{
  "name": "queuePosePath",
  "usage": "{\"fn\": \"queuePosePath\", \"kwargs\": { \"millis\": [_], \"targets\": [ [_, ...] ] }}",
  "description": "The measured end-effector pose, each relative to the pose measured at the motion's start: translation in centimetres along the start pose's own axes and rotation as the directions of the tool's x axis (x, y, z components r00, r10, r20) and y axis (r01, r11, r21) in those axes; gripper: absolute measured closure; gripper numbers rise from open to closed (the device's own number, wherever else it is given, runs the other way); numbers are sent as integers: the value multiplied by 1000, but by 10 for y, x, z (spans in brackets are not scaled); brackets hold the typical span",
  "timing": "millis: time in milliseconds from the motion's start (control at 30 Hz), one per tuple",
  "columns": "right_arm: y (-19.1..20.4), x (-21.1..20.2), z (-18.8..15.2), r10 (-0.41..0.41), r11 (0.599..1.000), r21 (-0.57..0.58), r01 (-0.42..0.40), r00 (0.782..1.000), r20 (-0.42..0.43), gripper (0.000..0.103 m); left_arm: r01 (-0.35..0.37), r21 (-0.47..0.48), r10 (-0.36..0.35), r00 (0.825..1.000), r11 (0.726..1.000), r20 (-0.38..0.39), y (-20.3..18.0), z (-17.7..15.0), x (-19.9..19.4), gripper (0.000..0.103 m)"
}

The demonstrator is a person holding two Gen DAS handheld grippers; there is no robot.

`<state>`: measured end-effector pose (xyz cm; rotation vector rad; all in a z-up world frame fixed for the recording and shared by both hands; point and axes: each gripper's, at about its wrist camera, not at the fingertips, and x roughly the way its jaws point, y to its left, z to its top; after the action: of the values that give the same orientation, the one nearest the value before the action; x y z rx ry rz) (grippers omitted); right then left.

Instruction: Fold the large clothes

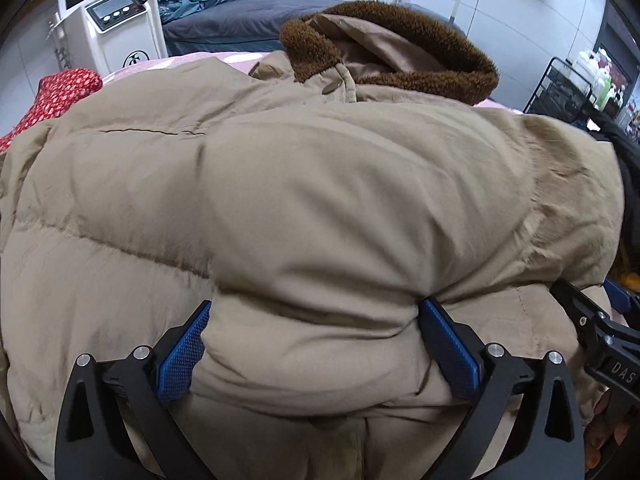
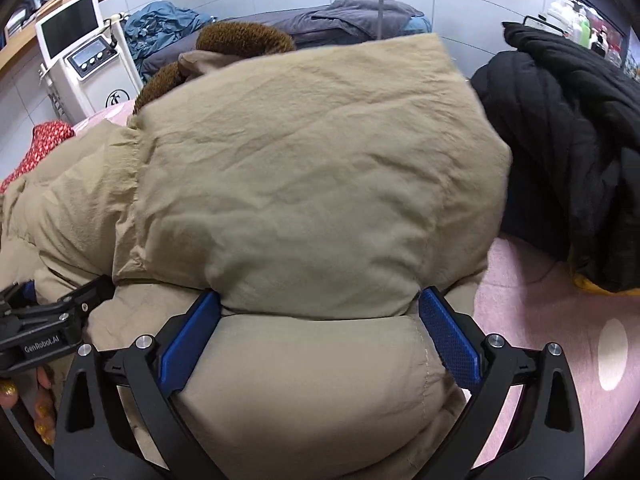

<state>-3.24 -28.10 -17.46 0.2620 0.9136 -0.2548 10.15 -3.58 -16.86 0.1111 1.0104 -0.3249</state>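
Note:
A large tan puffer coat [image 1: 304, 184] with a brown fleece-trimmed hood [image 1: 400, 40] lies on a pink bed cover, folded over itself. My left gripper [image 1: 316, 312] has its jaws spread wide, with a thick puffy fold of the coat between the blue pads [image 1: 184, 352]. My right gripper [image 2: 320, 304] is likewise wide apart around a thick fold of the same coat [image 2: 312, 168]. The two grippers sit side by side at the coat's near edge; the right one shows in the left wrist view [image 1: 600, 336], the left one in the right wrist view [image 2: 52, 320].
A black puffer jacket [image 2: 568, 152] is heaped to the right on the pink bed cover [image 2: 532, 304]. A red patterned cloth [image 1: 60, 92] lies at far left. A white machine with a screen [image 1: 112, 28] stands behind, beside a dark bed with blue clothes. A wire rack [image 1: 560, 88] is at far right.

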Motion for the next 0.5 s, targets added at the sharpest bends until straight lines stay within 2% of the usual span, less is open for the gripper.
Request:
{"fn": "queuePosePath", "kwargs": {
  "millis": [167,300,500],
  "targets": [
    [6,-38,-7,40,999,-10,-39,996,84,6,27,0,-27,998,1000,54,5,-15,-29,6],
    [18,-52,-18,119,993,-16,-118,991,66,6,58,-20,-56,994,998,94,24,-34,-51,6],
    [45,-52,-36,93,989,-123,-87,995,46,6,23,-68,-13,990,997,143,65,-52,-81,7]
  ]
}}
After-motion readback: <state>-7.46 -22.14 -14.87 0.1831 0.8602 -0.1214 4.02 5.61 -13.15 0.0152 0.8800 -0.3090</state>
